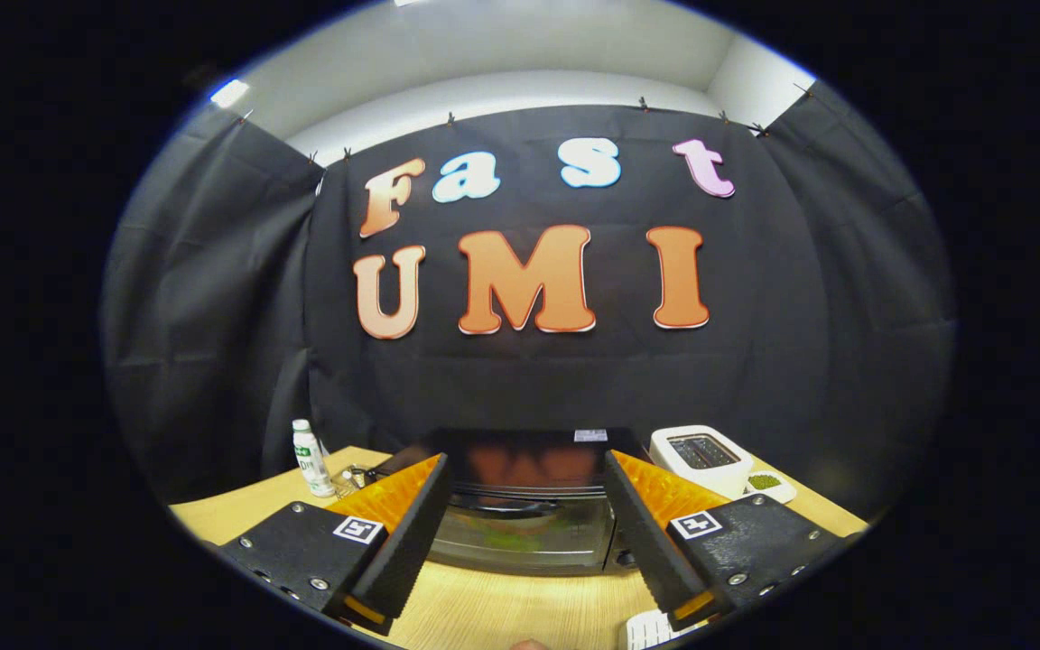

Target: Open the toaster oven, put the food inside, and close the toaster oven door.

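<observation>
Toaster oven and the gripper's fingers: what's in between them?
Bare wooden table separates the open hand-held gripper from the toaster oven, per the gripper view.

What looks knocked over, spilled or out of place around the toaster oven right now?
Nothing stands out. The toaster oven sits square with its door shut, the bottle and white toaster stand upright, and the gripper is open, just short of the door.

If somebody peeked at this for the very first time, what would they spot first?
Probably the black toaster oven, sitting on the wooden table just ahead of the open gripper, its door shut. Beside it on one side stands a white pop-up toaster, and on the other a small bottle, with the black cloth wall behind.
</observation>
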### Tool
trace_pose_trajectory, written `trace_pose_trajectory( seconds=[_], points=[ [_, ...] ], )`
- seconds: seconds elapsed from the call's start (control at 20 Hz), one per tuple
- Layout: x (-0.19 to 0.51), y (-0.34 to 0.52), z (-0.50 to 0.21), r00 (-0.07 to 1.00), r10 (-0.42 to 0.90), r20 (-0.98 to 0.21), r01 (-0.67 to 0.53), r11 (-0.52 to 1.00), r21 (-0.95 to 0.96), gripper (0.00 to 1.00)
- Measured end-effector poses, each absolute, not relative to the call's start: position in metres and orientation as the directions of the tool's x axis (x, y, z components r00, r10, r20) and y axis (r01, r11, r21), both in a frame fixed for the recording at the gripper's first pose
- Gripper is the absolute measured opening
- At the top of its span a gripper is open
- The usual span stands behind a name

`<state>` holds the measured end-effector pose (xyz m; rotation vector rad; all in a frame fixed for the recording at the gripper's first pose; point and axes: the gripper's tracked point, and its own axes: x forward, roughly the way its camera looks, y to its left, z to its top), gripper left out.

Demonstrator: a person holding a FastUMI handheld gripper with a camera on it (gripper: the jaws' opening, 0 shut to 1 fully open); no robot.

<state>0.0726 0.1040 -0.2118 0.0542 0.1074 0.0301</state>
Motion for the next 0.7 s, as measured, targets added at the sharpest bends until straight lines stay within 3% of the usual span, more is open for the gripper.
trace_pose_trajectory(
  seconds=[0.15,0.4,0.7],
  points=[
    [0.047,0.099,-0.182,0.997,0.059,-0.047,-0.055,0.995,0.078,0.99],
    [0.006,0.079,-0.16,0.998,0.04,-0.045,-0.04,0.999,-0.013,0.99],
    [-0.041,0.056,-0.138,0.997,0.044,-0.064,-0.039,0.996,0.082,0.99]
  ],
)
